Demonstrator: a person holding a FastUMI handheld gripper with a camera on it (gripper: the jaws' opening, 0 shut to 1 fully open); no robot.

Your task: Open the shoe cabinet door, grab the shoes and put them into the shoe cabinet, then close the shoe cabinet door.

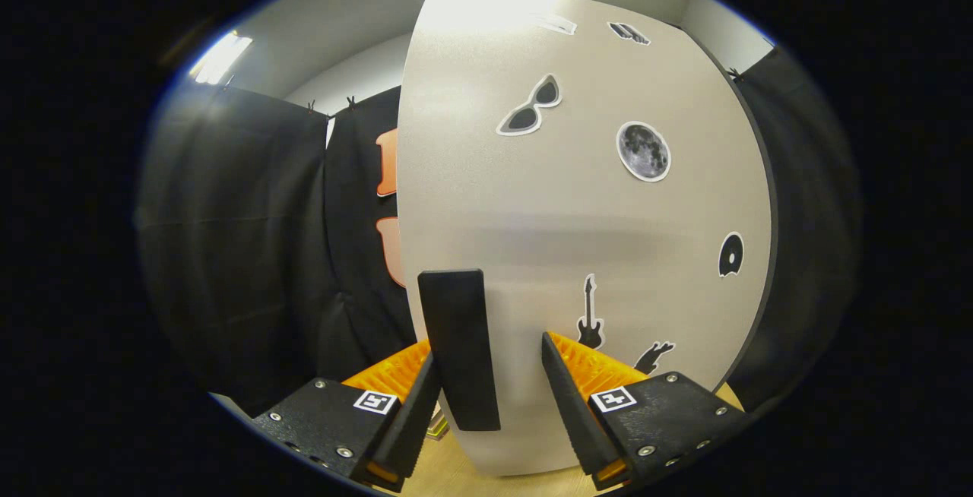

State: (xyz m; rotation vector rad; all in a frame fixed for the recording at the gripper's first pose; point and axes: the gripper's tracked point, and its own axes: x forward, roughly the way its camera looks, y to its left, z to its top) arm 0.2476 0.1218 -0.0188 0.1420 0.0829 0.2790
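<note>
Stickers cover the pale cabinet door that stands right in front of the gripper: sunglasses, a moon, a guitar and a few smaller dark shapes. The door fills the space just ahead of the fingers, with the black cloth of the booth hanging on both sides of it and a strip of wooden floor below.

A dark upright handle sits near the door's left edge, placed there so a pull swings the panel on hinges that are probably along the far edge. The tongs are spread apart, with the handle standing in the gap between them. It lies close against the left finger, while the right finger is clear of it, with bare door showing in between. So the grip is released, not clamped: nothing is pressed from both sides.

Holding the tool this way makes sense for the opening step. Straddling the handle lets the fingers close on it squarely, or hook behind it, before drawing the door outward. My guess is that the task is at its very start, since the door looks flat-on and shut. I cannot make out any shoes from here. Closing off-centre could let the handle slip out along the left finger, so a small shift toward the left before squeezing would seem wise.
</note>
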